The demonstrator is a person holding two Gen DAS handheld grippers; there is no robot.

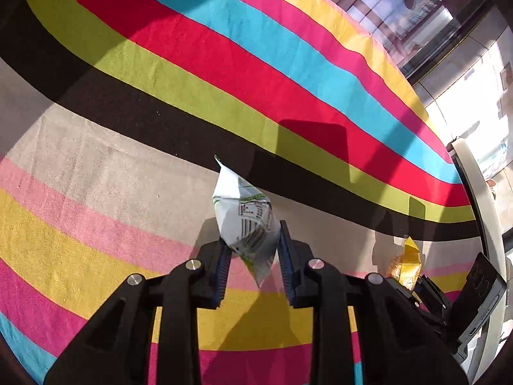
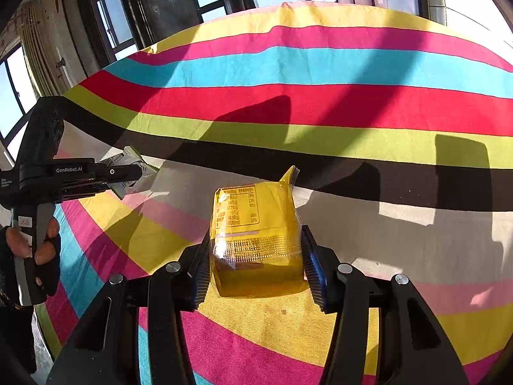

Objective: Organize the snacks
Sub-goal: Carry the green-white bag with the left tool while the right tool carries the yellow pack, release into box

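My left gripper (image 1: 253, 247) is shut on a white snack packet (image 1: 247, 221) with green print and a barcode, held above the striped cloth. My right gripper (image 2: 256, 256) is shut on a yellow snack packet (image 2: 256, 240) with a printed nutrition table, also above the cloth. In the left wrist view the yellow packet (image 1: 405, 263) shows at the lower right, in the right gripper. In the right wrist view the left gripper (image 2: 141, 173) shows at the left, with the white packet (image 2: 128, 160) in it.
A table covered in a cloth with bright coloured stripes (image 1: 224, 64) fills both views. Windows and a radiator (image 2: 41, 48) stand beyond its far edge. A person's gloved hand (image 2: 45, 250) holds the left gripper's handle.
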